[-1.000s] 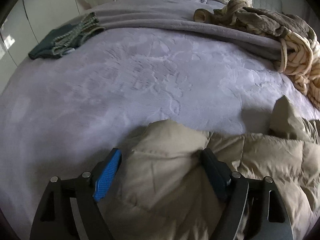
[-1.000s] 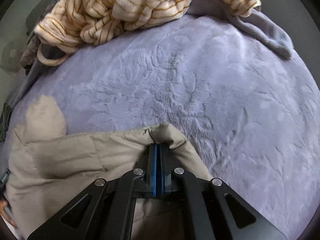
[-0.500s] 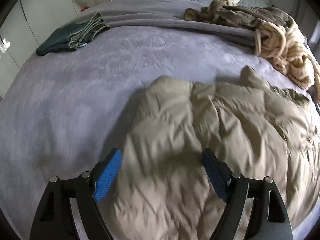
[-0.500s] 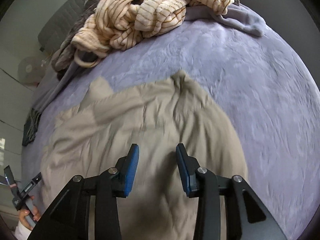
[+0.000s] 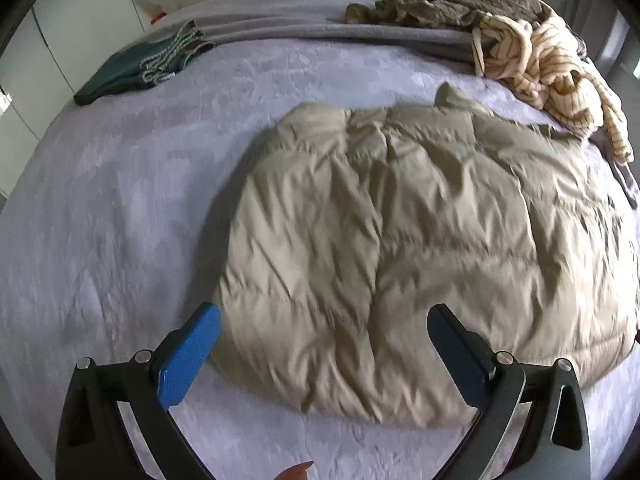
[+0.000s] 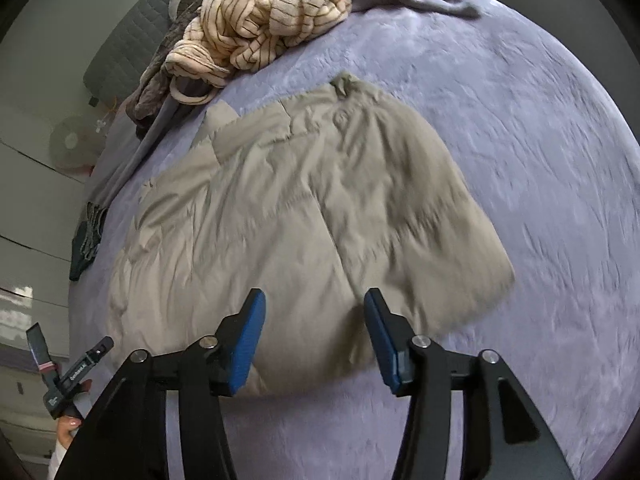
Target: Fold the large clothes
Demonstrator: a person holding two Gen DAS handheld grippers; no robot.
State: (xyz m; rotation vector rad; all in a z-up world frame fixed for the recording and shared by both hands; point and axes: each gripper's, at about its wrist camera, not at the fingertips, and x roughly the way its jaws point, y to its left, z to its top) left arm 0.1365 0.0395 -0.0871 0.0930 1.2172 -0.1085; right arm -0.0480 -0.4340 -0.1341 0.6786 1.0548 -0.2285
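One beige quilted puffer jacket point(image 5: 400, 248) lies flat on the lilac plush bedspread point(image 5: 120, 220), blurred. Left gripper point(image 5: 324, 344) wide, right gripper point(image 6: 314, 328) opening, both empty; striped garment point(image 5: 552, 68) at two o'clock.

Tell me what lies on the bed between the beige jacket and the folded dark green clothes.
Nothing: bare purple bedspread separates the jacket from the green clothes, in the left wrist view.

Black frames — blue fingers point(image 5: 188, 360)

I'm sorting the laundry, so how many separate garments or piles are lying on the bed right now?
4: a beige puffer jacket spread mid-bed, a dark green folded item far left, a brown garment by the headboard, and a cream striped knit far right. More may be hidden in that heap.
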